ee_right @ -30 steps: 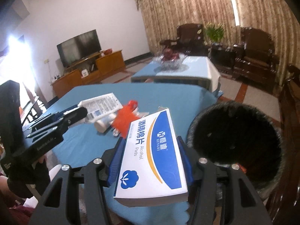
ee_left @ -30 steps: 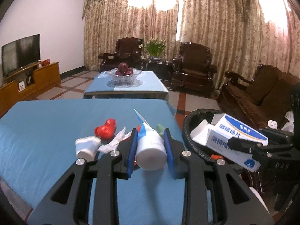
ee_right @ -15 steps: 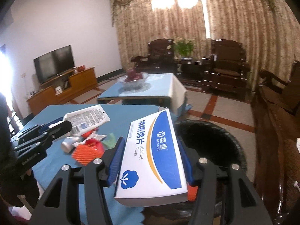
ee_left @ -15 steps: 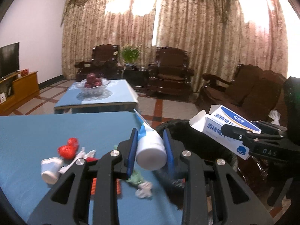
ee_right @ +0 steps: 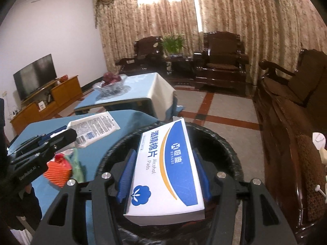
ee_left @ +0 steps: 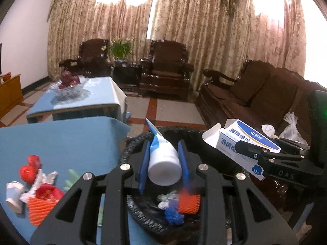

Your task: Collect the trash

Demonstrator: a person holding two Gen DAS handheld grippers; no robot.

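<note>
The trash bin stood just off the right edge of the table, with scraps of trash lying inside it. Above the bin's mouth, the left gripper held a tube, and to its right the right gripper held a box of alcohol pads, also over the bin. On the table, left of the bin, lay a cluster of wrappers and a small cup. Behind the table stood a coffee table bearing a fruit bowl; beyond it, two armchairs flanked a plant. A sofa sat behind and right of the bin.
</note>
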